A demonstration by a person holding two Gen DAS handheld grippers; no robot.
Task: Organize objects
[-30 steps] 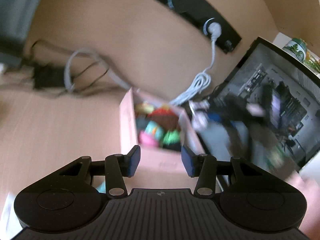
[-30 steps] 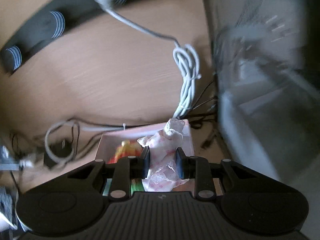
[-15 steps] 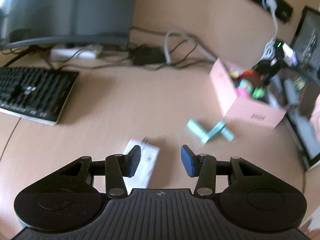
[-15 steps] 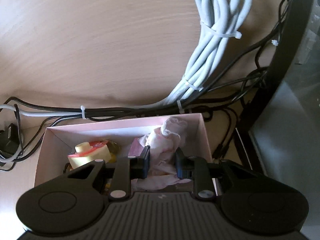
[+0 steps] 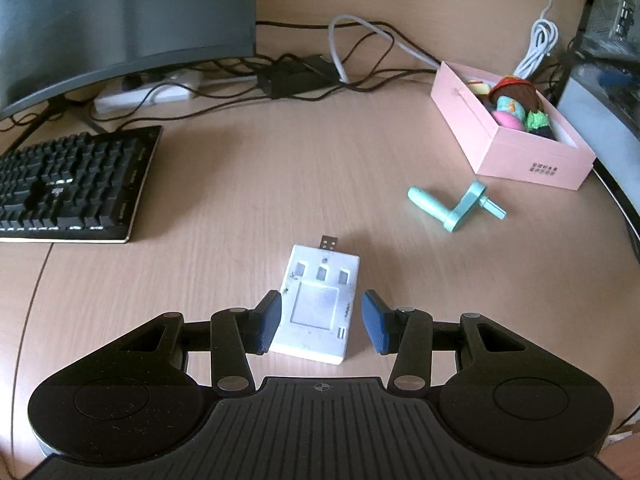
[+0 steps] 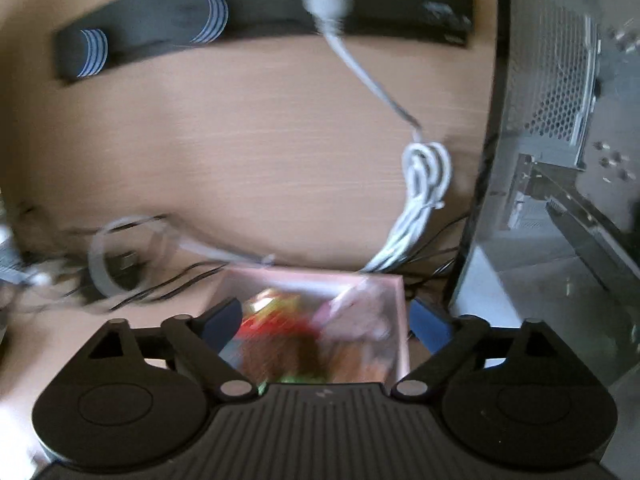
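My left gripper (image 5: pixel 322 326) is open, its blue pads on either side of a white USB hub (image 5: pixel 318 304) lying flat on the wooden desk. A teal crank handle (image 5: pixel 456 207) lies further right. A pink box (image 5: pixel 516 156) with several colourful toys stands at the far right. In the right wrist view my right gripper (image 6: pixel 324 326) is open wide above the same pink box (image 6: pixel 396 292). A pale pink soft item (image 6: pixel 360 312) lies blurred inside it with the other toys.
A black keyboard (image 5: pixel 68 184) lies at left under a monitor (image 5: pixel 120 16). Cables and a white power strip (image 5: pixel 148 94) run along the back. A computer case (image 6: pixel 560 160) stands right of the box. A black wall socket strip (image 6: pixel 260 24) holds a white plug.
My right gripper has opened and let go of the pale pink item, which now lies in the box, and has pulled up. My left gripper swung away from the box and came down around the USB hub.
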